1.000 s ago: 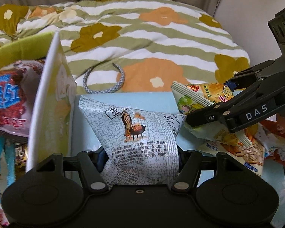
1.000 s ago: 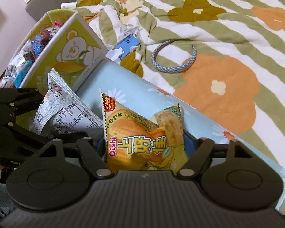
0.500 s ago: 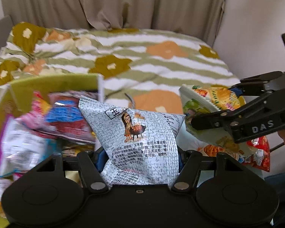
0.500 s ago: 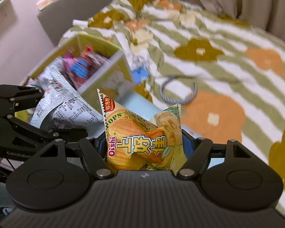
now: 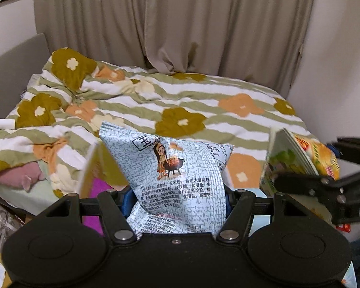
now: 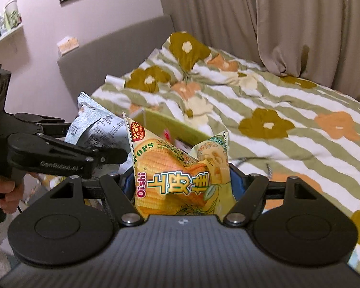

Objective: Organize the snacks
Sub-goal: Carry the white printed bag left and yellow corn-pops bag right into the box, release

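Two snack bags are held aloft: a grey-white crinkled foil bag (image 5: 177,177) is clenched upright in the left claw (image 5: 177,198), a yellow corn-puff bag (image 6: 182,177) in the right claw (image 6: 182,192). One green-rimmed cardboard snack box (image 6: 177,124) is seen ahead, below both, nearer the left claw.

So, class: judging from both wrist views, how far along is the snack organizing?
Done: the yellow-green box already shows packets inside. In hand: the left gripper holds the grey-white packet, the right gripper the corn snack bag. Left: both bags are unplaced.
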Motion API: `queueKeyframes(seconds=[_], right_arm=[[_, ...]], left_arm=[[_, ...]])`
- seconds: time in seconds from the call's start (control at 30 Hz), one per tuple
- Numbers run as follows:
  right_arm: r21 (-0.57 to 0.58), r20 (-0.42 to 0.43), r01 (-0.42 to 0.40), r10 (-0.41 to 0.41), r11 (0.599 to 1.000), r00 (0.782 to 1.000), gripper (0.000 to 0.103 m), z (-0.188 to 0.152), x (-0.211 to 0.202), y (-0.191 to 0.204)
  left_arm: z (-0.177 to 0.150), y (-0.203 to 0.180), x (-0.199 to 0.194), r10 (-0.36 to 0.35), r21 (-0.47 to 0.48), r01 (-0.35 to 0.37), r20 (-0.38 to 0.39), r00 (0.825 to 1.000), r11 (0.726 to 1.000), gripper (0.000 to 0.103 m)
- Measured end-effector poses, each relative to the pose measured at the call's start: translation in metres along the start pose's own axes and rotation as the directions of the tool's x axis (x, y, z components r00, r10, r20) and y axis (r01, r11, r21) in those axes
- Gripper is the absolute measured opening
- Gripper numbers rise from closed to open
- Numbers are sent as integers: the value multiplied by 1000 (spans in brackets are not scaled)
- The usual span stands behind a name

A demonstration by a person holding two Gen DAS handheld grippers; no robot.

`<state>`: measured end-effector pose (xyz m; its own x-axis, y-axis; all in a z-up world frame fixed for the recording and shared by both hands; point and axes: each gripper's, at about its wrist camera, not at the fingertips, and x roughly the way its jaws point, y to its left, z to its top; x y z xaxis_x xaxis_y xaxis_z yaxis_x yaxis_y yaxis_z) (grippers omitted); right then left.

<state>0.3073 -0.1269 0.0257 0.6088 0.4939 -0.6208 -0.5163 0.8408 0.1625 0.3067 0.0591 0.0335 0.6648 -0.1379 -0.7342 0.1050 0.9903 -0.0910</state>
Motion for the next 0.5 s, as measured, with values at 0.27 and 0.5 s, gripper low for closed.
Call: queueKeyframes(seconds=[0.27, 0.5], right_arm=[[98, 10, 77, -79, 992, 997, 88, 13, 37, 38], [151, -29, 158, -155, 976, 988, 88, 11, 63, 49]], left_arm=[[28, 56, 46, -72, -8, 72, -51, 996, 997, 70], [28, 78, 83, -85, -13, 84, -97, 992, 996, 101]])
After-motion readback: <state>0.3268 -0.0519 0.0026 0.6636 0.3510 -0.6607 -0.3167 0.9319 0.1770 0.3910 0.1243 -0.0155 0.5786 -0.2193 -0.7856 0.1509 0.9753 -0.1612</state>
